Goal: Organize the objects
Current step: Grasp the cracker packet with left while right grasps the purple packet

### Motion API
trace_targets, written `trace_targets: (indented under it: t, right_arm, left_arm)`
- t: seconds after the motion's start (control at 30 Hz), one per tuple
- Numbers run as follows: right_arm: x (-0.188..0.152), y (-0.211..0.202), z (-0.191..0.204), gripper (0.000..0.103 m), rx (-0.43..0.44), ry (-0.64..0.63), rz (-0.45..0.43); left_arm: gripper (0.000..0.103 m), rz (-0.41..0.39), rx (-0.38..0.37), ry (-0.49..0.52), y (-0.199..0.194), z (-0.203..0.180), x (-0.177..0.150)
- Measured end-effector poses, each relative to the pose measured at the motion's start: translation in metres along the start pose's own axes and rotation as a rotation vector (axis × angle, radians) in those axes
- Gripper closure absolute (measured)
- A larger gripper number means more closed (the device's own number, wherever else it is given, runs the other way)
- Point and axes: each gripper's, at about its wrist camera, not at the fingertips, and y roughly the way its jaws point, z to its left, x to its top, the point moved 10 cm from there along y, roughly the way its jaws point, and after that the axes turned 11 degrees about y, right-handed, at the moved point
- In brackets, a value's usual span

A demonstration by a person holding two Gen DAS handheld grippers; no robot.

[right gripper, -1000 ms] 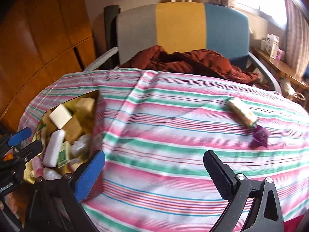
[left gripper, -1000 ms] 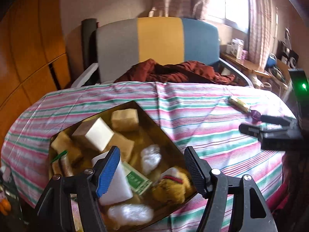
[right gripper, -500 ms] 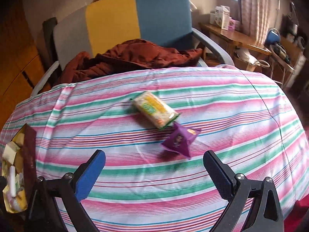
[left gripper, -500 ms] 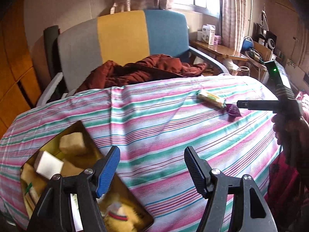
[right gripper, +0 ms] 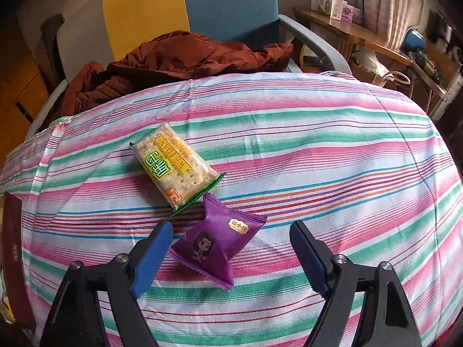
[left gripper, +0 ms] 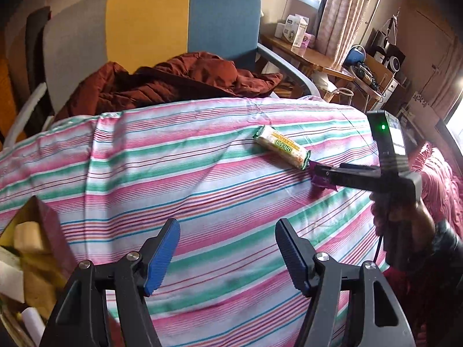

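While both tools gape, the right tool [right gripper: 231,256] straddles the purple packet [right gripper: 217,243].

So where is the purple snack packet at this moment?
In the right wrist view, the purple snack packet lies on the striped cloth between the open right gripper's fingers, just below the cracker packet.

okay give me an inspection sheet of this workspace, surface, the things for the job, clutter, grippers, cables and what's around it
Surface: striped cloth, wrinkled.
Job's things: cracker packet and purple packet lie side by side, their ends meeting; open box of small items at the left edge.
Clutter: nothing seen.
Grippers: left gripper open above bare cloth; right gripper open, purple packet between its fingers.
Cables: dark lead beneath the right gripper's handle.
Surroundings: tricolour chair with red jacket; cluttered side shelf.
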Motion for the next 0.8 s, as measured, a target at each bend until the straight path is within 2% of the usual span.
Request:
trace_targets:
  t: [0.03, 0.07, 0.13, 0.43, 0.7, 0.8]
  right_arm:
    - [-0.001, 0.003, -0.002, 0.04, -0.006, 0.005, 0.008]
    - [-0.003, 0.006, -0.003, 0.044, 0.003, 0.012, 0.018]
    - [-0.006, 0.008, -0.004, 0.062, 0.009, 0.013, 0.034]
    - [0.0, -0.006, -0.022, 0.064, 0.003, 0.088, 0.026]
    - [0.018, -0.028, -0.043, 0.064, 0.01, 0.179, -0.044]
    - [0.024, -0.039, -0.044, 0.064, 0.027, 0.188, -0.077]
  left_arm:
    - [0.034, 0.009, -0.011, -0.01, 0.006, -0.002, 0.004]
    - [0.034, 0.022, -0.032, -0.023, 0.014, -0.005, 0.008]
    - [0.034, 0.047, -0.06, -0.044, 0.027, -0.01, 0.014]
    - [0.035, 0.149, -0.175, -0.166, 0.094, -0.043, 0.052]
    - [0.035, 0.218, -0.186, -0.304, 0.154, -0.06, 0.086]
    - [0.035, 0.232, -0.144, -0.33, 0.174, -0.062, 0.099]
